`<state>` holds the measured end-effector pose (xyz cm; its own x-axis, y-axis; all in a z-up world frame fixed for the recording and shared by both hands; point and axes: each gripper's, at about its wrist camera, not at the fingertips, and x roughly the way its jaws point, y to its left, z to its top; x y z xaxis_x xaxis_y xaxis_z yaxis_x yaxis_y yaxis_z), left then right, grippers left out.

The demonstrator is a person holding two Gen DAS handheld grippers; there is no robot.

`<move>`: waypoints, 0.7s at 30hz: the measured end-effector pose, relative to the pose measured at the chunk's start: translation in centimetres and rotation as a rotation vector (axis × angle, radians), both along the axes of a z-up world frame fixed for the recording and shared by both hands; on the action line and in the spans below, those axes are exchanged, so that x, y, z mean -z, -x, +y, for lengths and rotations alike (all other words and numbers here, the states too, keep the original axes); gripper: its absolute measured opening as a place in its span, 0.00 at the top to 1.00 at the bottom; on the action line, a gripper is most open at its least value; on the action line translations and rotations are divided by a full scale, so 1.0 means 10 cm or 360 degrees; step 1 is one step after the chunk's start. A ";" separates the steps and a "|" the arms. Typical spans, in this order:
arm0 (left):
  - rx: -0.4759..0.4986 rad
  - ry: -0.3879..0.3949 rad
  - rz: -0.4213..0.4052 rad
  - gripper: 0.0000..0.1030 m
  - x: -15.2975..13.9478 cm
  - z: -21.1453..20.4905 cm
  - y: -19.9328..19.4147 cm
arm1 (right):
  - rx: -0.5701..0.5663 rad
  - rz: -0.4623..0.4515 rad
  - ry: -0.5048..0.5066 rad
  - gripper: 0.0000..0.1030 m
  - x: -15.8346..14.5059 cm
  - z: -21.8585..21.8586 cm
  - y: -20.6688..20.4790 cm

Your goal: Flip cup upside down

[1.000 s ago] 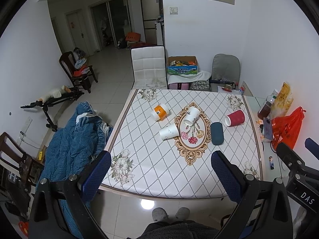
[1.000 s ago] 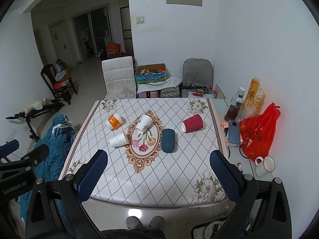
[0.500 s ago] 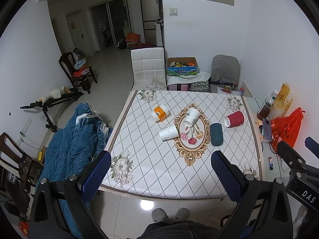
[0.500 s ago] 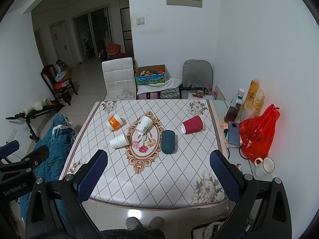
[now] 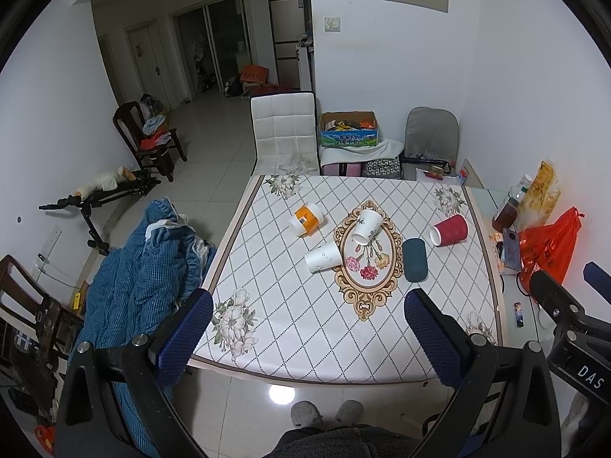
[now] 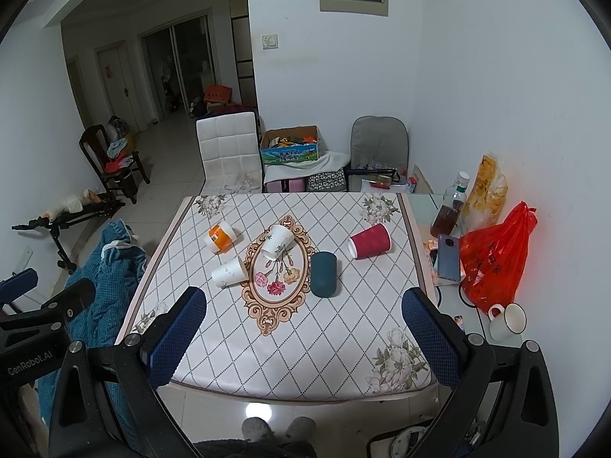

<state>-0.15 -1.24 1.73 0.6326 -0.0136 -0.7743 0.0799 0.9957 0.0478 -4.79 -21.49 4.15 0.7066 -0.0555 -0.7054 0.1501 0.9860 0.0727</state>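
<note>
Paper, by the look of them — four cups lie on their sides on the quilted table (image 5: 290, 328), none yet inverted. The orange cup (image 5: 307, 219) sits towards the far left, the plain white cup (image 5: 324, 257) just beside the oval flower motif, the printed white cup (image 5: 366, 226) on the motif's upper part, and the red cup (image 5: 450, 229) well to the right. A dark teal case (image 5: 414, 259) lies between the motif and the red cup.

Handling, as a judgement: these cups should be very light, thin-walled and easily crushed, and free to roll once nudged. A gentle pinch across the wall near the middle, or over the rim where it is stiffest, looks safest; hard closure would likely dent them.

Both tools hang above the near edge of the table, well apart from every cup. The left gripper (image 5: 309, 328) has its blue pads spread wide and holds nothing; the right gripper (image 6: 303, 324) likewise stands wide and empty.

View differences: the right wrist camera alone shows a white enamel mug (image 6: 508, 321) on the side surface below the red plastic bag (image 6: 496, 259), and sees the phone (image 6: 447, 257) plainly. The left wrist camera shows more of the blue blanket (image 5: 141, 278) — and the orange cup's label more clearly. Each view catches the other tool at its margin.
</note>
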 end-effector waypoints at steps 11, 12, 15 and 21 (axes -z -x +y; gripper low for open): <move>0.0001 0.0000 -0.0002 0.00 0.00 0.00 0.01 | 0.0001 -0.0003 -0.0002 0.00 -0.02 0.00 0.01; 0.0001 0.0000 -0.0003 0.00 0.00 0.00 0.01 | 0.0001 -0.0003 -0.0003 0.00 -0.02 0.00 0.01; -0.0001 0.0000 -0.0003 0.00 0.00 0.01 0.01 | 0.0000 -0.0002 -0.0008 0.00 -0.04 0.00 0.00; -0.0031 -0.0020 0.0019 0.00 -0.01 -0.02 -0.08 | -0.0003 0.0027 -0.0044 0.00 -0.02 -0.02 -0.14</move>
